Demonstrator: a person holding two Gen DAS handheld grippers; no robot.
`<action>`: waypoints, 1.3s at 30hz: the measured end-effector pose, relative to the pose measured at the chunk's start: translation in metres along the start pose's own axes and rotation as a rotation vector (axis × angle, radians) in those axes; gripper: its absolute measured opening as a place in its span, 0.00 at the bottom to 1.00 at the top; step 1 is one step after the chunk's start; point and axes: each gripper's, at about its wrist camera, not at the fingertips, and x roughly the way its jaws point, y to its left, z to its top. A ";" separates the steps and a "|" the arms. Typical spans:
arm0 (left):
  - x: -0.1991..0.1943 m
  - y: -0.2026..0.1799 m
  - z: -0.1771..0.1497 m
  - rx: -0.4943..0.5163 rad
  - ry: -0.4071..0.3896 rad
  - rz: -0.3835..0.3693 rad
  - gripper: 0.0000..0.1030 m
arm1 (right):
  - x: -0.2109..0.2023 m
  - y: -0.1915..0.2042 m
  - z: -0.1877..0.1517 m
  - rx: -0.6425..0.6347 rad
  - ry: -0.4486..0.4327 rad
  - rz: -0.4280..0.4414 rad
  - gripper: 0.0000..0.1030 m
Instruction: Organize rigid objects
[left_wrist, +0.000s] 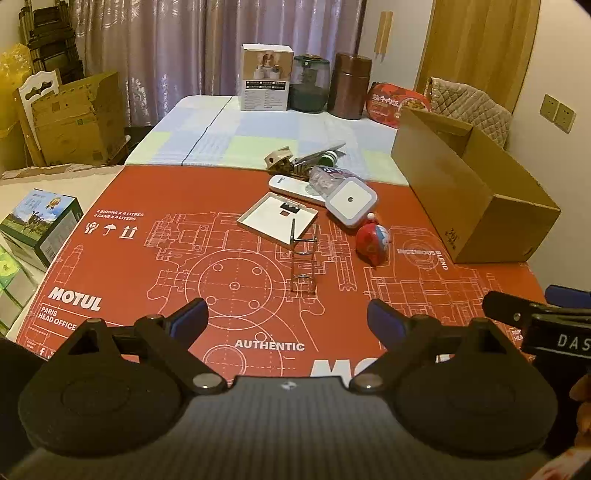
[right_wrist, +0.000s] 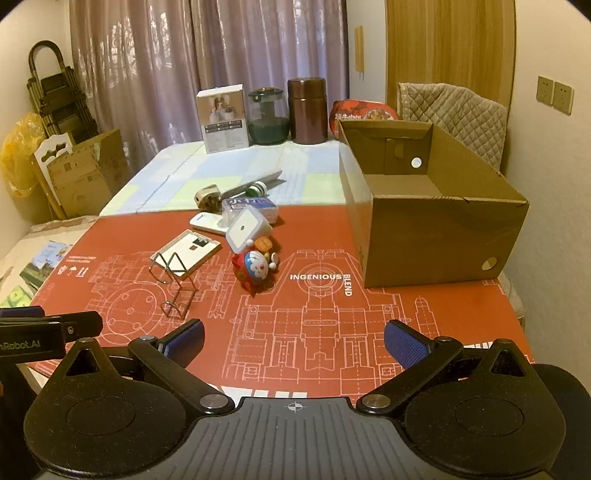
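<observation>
Loose objects lie in a cluster on the red Motul mat (left_wrist: 184, 258): a wire holder (left_wrist: 304, 266) (right_wrist: 173, 284), a flat white box (left_wrist: 279, 218) (right_wrist: 186, 253), a white square device (left_wrist: 351, 201) (right_wrist: 245, 229), a white remote (left_wrist: 291, 186), a red-and-blue toy figure (left_wrist: 373, 240) (right_wrist: 255, 269), a clear case (right_wrist: 255, 206), and a metal tool and green-capped bottle (left_wrist: 328, 158) behind. An open, empty cardboard box (left_wrist: 472, 195) (right_wrist: 432, 206) stands at the right. My left gripper (left_wrist: 288, 321) is open and empty, near the mat's front. My right gripper (right_wrist: 293, 341) is open and empty, beside it.
A white carton (left_wrist: 266, 77), a dark glass jar (left_wrist: 309, 83), a brown canister (left_wrist: 350, 85) and a red food package (left_wrist: 397, 103) stand at the table's far edge. Cardboard boxes (left_wrist: 74, 118) lean at the left wall. Green boxes (left_wrist: 40, 225) sit off the left side.
</observation>
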 end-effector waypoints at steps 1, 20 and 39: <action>0.000 -0.001 0.000 0.001 0.000 -0.002 0.88 | 0.001 0.000 0.000 0.001 0.000 0.000 0.98; 0.000 -0.002 -0.003 -0.001 0.000 -0.004 0.87 | 0.001 0.000 0.002 -0.009 -0.006 -0.008 0.98; 0.001 0.000 -0.005 -0.012 0.001 0.002 0.87 | 0.002 0.000 0.001 -0.010 -0.004 -0.008 0.98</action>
